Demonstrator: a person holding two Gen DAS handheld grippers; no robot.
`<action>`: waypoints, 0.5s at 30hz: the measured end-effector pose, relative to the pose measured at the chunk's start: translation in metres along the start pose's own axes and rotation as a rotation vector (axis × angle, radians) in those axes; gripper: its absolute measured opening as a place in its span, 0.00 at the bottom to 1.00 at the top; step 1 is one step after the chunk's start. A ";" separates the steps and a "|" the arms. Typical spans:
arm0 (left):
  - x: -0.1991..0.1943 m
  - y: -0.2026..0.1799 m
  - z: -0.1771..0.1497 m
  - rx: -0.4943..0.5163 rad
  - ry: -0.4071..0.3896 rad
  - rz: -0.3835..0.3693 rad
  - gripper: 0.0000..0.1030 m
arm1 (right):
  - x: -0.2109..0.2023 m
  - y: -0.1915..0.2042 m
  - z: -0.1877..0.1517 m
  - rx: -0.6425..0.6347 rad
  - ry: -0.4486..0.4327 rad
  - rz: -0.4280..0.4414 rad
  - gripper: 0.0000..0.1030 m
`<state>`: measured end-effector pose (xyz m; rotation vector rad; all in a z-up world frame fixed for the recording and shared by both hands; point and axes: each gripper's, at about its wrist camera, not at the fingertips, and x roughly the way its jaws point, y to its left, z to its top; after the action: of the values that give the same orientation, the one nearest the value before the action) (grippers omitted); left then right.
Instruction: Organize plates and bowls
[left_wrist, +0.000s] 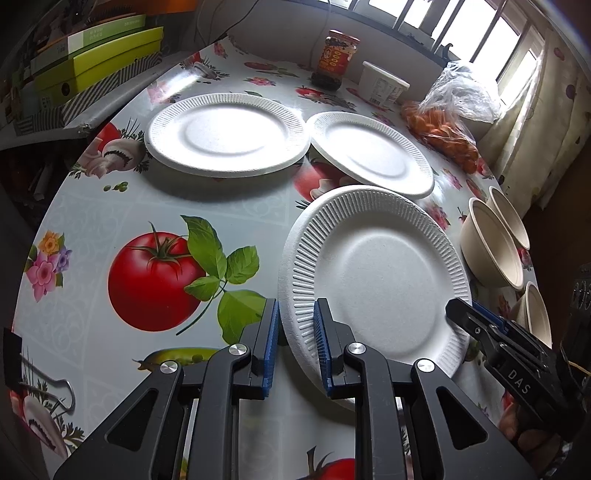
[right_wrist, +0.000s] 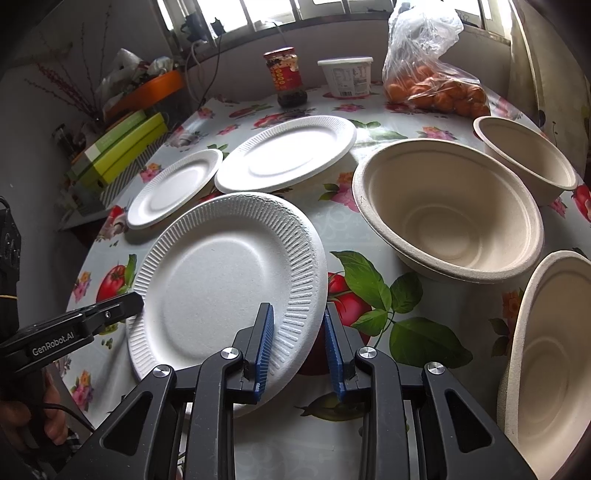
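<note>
A ribbed white paper plate (left_wrist: 380, 280) (right_wrist: 221, 280) is held tilted above the tablecloth by both grippers. My left gripper (left_wrist: 297, 325) (right_wrist: 129, 301) is shut on its left rim, blue pads on either side. My right gripper (right_wrist: 299, 328) (left_wrist: 463, 314) is shut on the opposite rim. Two more white plates lie flat farther back, a large one (left_wrist: 227, 133) (right_wrist: 288, 151) and a smaller one (left_wrist: 369, 155) (right_wrist: 177, 188). Three beige paper bowls stand at the right: a near one (right_wrist: 554, 350), a middle one (right_wrist: 450, 210) (left_wrist: 491, 251) and a far one (right_wrist: 528, 158).
At the back of the table stand a sauce jar (right_wrist: 284, 74), a white tub (right_wrist: 345, 75) and a bag of oranges (right_wrist: 436, 88). Green boxes (left_wrist: 99, 55) are stacked beyond the left table edge. A binder clip (left_wrist: 55, 387) lies near the front left.
</note>
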<state>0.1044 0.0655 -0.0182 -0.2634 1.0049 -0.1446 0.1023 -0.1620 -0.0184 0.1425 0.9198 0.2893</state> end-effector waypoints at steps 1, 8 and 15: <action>0.000 -0.001 0.000 0.002 -0.001 0.000 0.20 | 0.000 0.000 0.000 -0.001 -0.001 -0.002 0.25; -0.006 -0.001 0.002 0.003 -0.010 -0.003 0.20 | -0.002 0.002 0.002 -0.009 -0.005 -0.011 0.25; -0.011 0.002 0.003 0.003 -0.015 0.000 0.20 | -0.005 0.008 0.005 -0.021 -0.010 -0.017 0.25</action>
<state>0.1013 0.0702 -0.0078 -0.2612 0.9898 -0.1440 0.1020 -0.1561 -0.0102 0.1170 0.9071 0.2820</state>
